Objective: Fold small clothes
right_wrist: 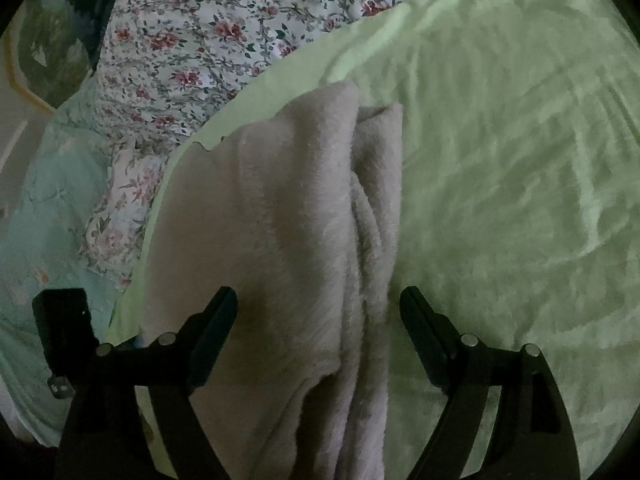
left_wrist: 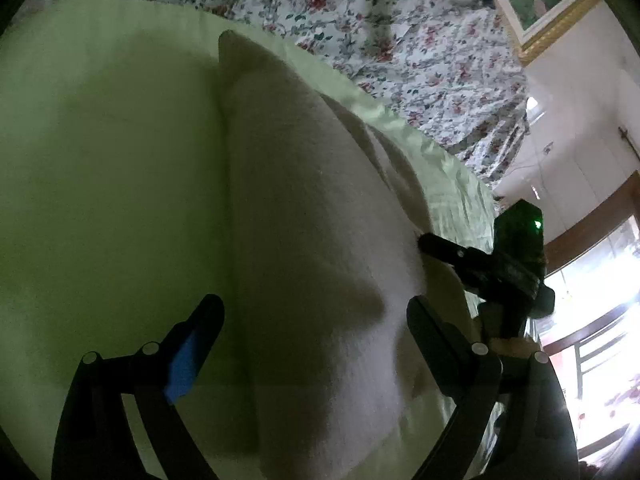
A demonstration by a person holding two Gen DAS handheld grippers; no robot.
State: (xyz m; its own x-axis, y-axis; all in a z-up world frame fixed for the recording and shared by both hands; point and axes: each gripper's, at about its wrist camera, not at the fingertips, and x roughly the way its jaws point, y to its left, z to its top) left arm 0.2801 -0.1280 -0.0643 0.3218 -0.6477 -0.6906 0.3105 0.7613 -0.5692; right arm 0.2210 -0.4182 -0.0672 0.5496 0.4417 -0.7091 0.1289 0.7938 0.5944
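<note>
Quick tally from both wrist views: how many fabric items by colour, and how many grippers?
Beige fleece garment: 1
Light green sheet: 1
Floral bedspread: 1
Pale teal quilt: 1
Grippers: 2, left gripper and right gripper, both open over the garment
Total: 6

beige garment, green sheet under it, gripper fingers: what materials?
Beige garment: looks like fleece or plush, matte, with a fuzzy nap and soft rounded folds. Green sheet: a thin woven fabric, possibly cotton, with fine sharp wrinkles and a slight sheen. Right gripper fingers: black rigid plastic by the look, matte, with metal pins; the left gripper carries a blue pad, material unclear.
</note>
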